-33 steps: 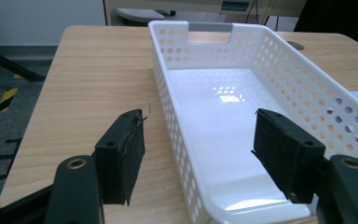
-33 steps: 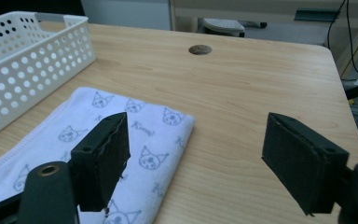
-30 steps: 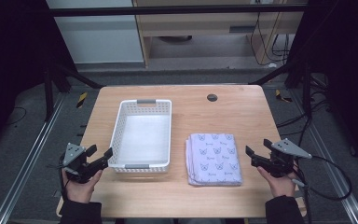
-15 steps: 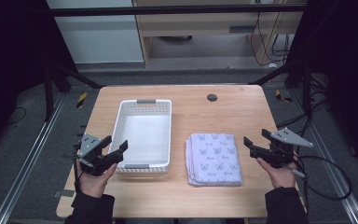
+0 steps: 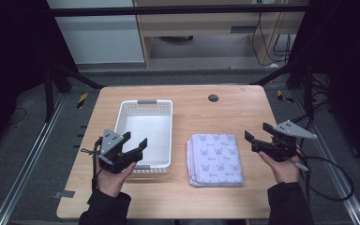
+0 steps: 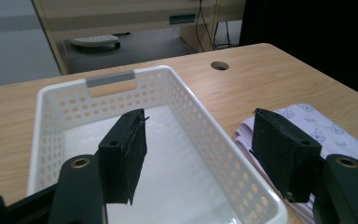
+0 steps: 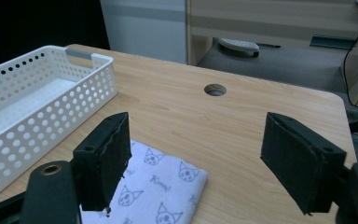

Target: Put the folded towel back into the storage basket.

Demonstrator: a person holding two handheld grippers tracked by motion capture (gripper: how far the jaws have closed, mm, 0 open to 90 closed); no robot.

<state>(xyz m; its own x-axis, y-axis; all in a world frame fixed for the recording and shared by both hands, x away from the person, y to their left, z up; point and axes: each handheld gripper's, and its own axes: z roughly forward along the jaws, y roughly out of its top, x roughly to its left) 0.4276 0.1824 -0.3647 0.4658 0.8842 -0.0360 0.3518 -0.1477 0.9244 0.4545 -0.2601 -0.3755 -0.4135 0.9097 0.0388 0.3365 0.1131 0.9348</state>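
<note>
Folded cloths (image 5: 215, 159) lay in a neat stack on the tabletop (image 5: 225, 110), just ahead and inward of the right hand-held gripper (image 5: 254, 139), which hung above the tabletop with its jaws spread wide and nothing between them. The left hand-held gripper (image 5: 136, 142) was likewise released, poised over the near rim of the white perforated basket (image 5: 123, 121), whose floor lay bare below and beyond its jaws. Judging from this layout, the step in hand was likely a reach for the top cloth so it could go into the basket beside the stack. To do that well, the right hand-held gripper would want to come down on the stack's nearest edge, slip one jaw under the top layer alone and pinch close to a corner, so the cloth lifts without dragging the ones beneath it. The left hand-held gripper, already at the basket, could steady the rim or take the cloth's far corner to keep the fold flat on the way across. In the right gripper view the cloth (image 7: 158, 186) showed a repeating cat-face print with a small script word under each face; it seemed to begin with "K", but the lettering was too blurred to read with confidence.
</note>
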